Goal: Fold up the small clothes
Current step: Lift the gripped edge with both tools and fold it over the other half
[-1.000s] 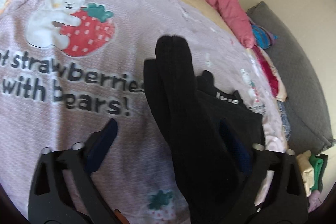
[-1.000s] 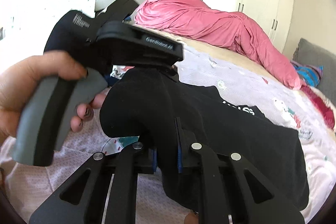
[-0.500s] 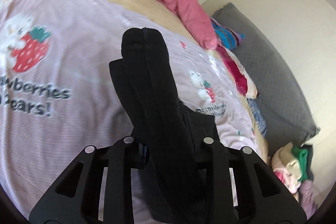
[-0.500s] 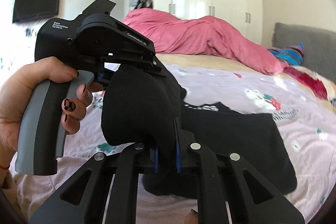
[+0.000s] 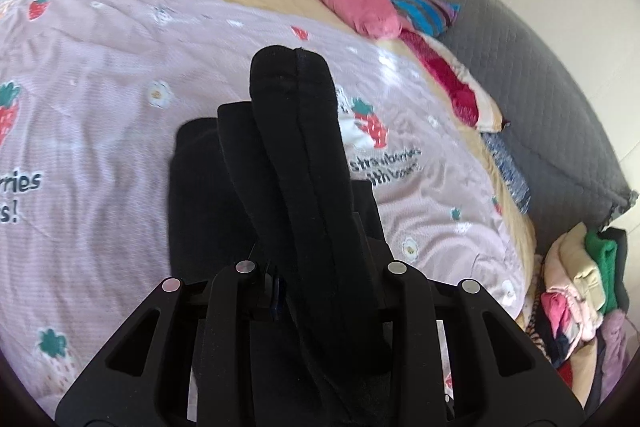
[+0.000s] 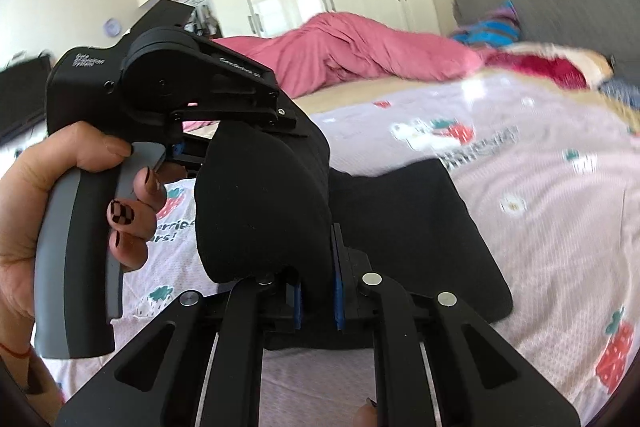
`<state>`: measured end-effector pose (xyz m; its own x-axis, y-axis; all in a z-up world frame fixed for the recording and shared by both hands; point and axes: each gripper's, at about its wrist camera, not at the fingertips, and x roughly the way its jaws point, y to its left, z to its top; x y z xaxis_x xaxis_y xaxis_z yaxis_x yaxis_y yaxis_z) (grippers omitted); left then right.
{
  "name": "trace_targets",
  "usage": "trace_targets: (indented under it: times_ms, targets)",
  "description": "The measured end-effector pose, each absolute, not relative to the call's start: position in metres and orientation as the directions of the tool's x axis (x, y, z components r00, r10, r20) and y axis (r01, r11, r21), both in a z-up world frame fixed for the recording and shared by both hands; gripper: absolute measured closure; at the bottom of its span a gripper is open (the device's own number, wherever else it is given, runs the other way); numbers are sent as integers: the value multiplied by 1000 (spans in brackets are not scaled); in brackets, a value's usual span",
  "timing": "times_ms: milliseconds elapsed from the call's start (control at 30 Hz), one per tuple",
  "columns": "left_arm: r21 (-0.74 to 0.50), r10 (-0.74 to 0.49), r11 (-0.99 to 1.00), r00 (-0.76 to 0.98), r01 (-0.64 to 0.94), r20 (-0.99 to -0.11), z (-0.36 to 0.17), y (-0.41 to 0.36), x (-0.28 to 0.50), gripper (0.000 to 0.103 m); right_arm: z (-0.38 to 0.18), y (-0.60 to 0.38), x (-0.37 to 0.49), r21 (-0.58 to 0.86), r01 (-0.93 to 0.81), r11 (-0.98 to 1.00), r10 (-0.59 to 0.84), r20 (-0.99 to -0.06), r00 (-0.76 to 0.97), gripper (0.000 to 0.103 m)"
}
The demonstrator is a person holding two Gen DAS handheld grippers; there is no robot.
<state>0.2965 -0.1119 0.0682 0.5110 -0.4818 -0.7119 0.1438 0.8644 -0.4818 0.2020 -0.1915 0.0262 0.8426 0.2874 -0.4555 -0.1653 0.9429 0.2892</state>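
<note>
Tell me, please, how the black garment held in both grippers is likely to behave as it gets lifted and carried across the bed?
The black garment is probably floppy: it bulges in a soft fold above the right gripper and trails onto the bedspread. It seems light, since only narrow pinches hold it up. Being limp, it may unfold if the left gripper lets go.

"strawberries" on the bedspread (image 5: 100, 147)

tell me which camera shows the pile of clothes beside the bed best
The left wrist view: the pile of clothes sits at its right edge, below the grey sofa, with green, cream and pink pieces visible. The right wrist view does not show the pile at all.
</note>
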Motion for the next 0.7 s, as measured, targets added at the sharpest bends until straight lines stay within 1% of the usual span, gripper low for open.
trace_targets:
  times_ms: [200, 333, 433, 467, 500, 533, 567, 600, 700]
  targets:
    - [-449, -460, 882, 455, 140, -762, 46, -143, 308, 83, 4, -224, 207, 424, -100, 900, 325, -501, 802, 93]
    - [-444, -456, 886, 418, 133, -785, 31, -161, 317, 81, -14, -245, 213, 536, -42, 843, 376, -533, 758, 93]
    - [-437, -449, 890, 397, 126, -800, 23, -172, 324, 74, -27, -255, 215, 602, -8, 799, 417, -543, 729, 92]
    - [-434, -447, 892, 393, 126, -804, 21, -176, 326, 67, -30, -258, 215, 626, 3, 780, 433, -542, 720, 91]
    - [-429, -447, 893, 393, 138, -804, 20, -181, 328, 57, -35, -264, 216, 665, 20, 747, 457, -536, 709, 90]
    - [-423, -447, 893, 402, 152, -799, 21, -185, 327, 50, -37, -268, 216, 690, 32, 724, 475, -531, 702, 87]
    - [-423, -450, 892, 412, 161, -792, 23, -187, 326, 36, -40, -273, 216, 713, 44, 700, 492, -526, 694, 87]
    - [-443, -473, 879, 426, 173, -772, 27, -187, 323, 32, -43, -276, 216, 735, 55, 676, 509, -519, 687, 87]
    - [-481, -514, 854, 471, 200, -717, 41, -178, 314, 32, -51, -289, 214, 789, 103, 605, 547, -506, 667, 85]
